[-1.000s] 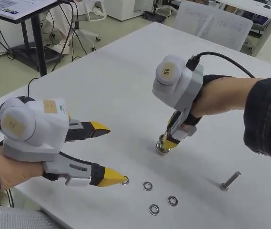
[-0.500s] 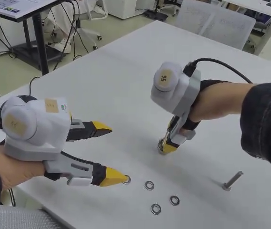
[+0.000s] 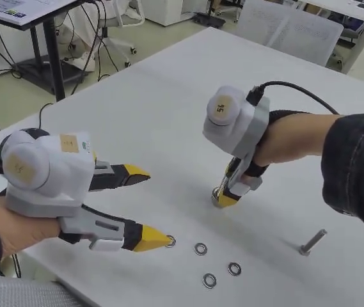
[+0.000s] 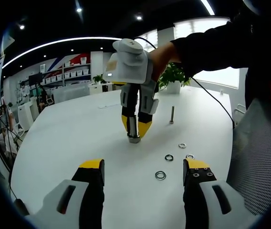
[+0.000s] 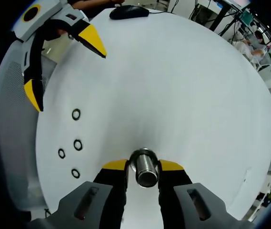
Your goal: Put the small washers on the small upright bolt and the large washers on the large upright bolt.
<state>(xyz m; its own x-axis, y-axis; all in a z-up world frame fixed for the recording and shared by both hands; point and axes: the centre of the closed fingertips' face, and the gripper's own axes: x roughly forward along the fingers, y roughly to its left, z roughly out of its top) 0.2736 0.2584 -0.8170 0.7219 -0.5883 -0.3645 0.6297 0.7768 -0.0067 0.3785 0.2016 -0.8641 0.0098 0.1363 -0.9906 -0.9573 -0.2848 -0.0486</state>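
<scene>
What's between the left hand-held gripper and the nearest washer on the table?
Nothing visible. The nearest washer lies on bare table, right at one jaw tip of the open left hand-held gripper.

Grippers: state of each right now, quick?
Left gripper: open, holding nothing.
Right gripper: shut on the large bolt, which stands on the table.

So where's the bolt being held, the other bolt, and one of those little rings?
Large bolt (image 5: 145, 170): right gripper view, its end face.
Small bolt (image 3: 312, 242): head view, mid-shank.
Washer (image 3: 196, 249): head view, the ring's left rim.
</scene>
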